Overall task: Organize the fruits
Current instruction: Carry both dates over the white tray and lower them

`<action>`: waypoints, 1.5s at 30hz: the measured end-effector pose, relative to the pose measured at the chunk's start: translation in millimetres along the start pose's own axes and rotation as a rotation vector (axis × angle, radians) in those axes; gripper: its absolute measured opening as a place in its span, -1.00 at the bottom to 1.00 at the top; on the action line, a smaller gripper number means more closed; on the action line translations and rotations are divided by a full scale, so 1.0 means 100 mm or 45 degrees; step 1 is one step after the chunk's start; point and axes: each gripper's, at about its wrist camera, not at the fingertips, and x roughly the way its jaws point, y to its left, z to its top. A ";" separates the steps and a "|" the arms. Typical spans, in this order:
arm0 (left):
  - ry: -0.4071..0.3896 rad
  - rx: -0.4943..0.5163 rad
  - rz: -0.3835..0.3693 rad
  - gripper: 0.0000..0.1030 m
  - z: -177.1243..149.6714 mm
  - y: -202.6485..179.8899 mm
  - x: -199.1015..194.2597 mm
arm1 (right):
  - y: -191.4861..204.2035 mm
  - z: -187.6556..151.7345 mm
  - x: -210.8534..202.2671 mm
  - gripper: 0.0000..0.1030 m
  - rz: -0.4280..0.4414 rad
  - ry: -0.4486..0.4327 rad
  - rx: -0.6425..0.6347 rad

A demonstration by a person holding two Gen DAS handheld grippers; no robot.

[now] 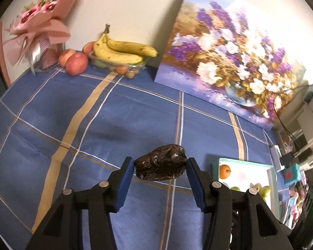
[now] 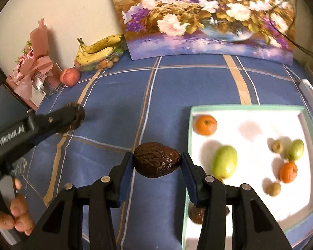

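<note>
My left gripper (image 1: 160, 166) is shut on a dark wrinkled date (image 1: 161, 168) and holds it above the blue checked tablecloth. It also shows in the right wrist view (image 2: 73, 118), with its date end-on. My right gripper (image 2: 157, 161) is shut on a second dark wrinkled date (image 2: 156, 159), just left of the white tray (image 2: 250, 109). The tray holds an orange (image 2: 206, 125), a green fruit (image 2: 225, 161), another green fruit (image 2: 295, 149), a second orange (image 2: 288, 171), small brown fruits and a dark date (image 2: 197, 214) at its near edge. The tray also shows in the left wrist view (image 1: 245, 161).
A glass bowl (image 1: 135, 67) with bananas (image 1: 123, 50) and small fruits stands at the back by the wall, apples (image 1: 76, 62) beside it. A pink bouquet (image 1: 37, 27) stands at the back left. A flower painting (image 1: 225, 62) leans on the wall. Cables and boxes lie at the right.
</note>
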 end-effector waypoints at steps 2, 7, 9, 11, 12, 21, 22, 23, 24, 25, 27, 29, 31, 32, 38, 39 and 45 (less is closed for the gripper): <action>-0.005 0.027 0.005 0.06 -0.01 -0.06 -0.03 | -0.06 -0.06 -0.05 -0.07 0.004 -0.002 0.022; -0.002 0.075 0.038 0.06 -0.03 -0.16 -0.02 | -0.19 -0.09 -0.13 -0.07 0.013 -0.020 0.055; -0.003 0.086 0.055 0.06 -0.03 -0.19 -0.01 | -0.23 -0.08 -0.14 -0.07 0.028 -0.024 0.062; -0.005 0.102 0.078 0.06 -0.04 -0.23 -0.01 | -0.28 -0.07 -0.14 -0.07 0.031 -0.021 0.066; -0.005 0.109 0.084 0.06 -0.04 -0.25 0.00 | -0.31 -0.07 -0.14 -0.07 0.030 -0.020 0.068; 0.044 0.223 0.013 0.06 -0.18 -0.70 0.10 | -0.91 -0.09 -0.28 -0.07 -0.182 -0.043 0.156; 0.056 0.247 -0.002 0.06 -0.22 -0.78 0.12 | -0.97 -0.10 -0.30 -0.07 -0.189 -0.045 0.171; 0.064 0.266 -0.011 0.06 -0.24 -0.85 0.14 | -1.06 -0.11 -0.33 -0.07 -0.196 -0.048 0.197; 0.072 0.292 -0.022 0.06 -0.28 -0.93 0.16 | -1.11 -0.11 -0.34 -0.07 -0.199 -0.049 0.211; 0.079 0.313 -0.030 0.06 -0.30 -1.00 0.18 | -1.16 -0.12 -0.36 -0.07 -0.204 -0.051 0.225; 0.094 0.344 -0.053 0.06 -0.34 -1.12 0.24 | -1.27 -0.11 -0.40 -0.07 -0.216 -0.061 0.253; 0.105 0.358 -0.074 0.06 -0.36 -1.20 0.29 | -1.36 -0.12 -0.45 -0.07 -0.229 -0.074 0.277; 0.122 0.369 -0.085 0.06 -0.38 -1.26 0.36 | -1.44 -0.13 -0.49 -0.07 -0.237 -0.086 0.292; 0.132 0.375 -0.091 0.06 -0.40 -1.30 0.39 | -1.47 -0.14 -0.51 -0.07 -0.240 -0.090 0.297; 0.182 0.375 -0.114 0.06 -0.46 -1.40 0.58 | -1.55 -0.12 -0.50 -0.07 -0.250 -0.086 0.314; 0.189 0.373 -0.117 0.06 -0.46 -1.40 0.60 | -1.56 -0.12 -0.50 -0.07 -0.249 -0.083 0.316; 0.220 0.366 -0.126 0.06 -0.51 -1.45 0.71 | -1.57 -0.13 -0.47 -0.07 -0.246 -0.064 0.306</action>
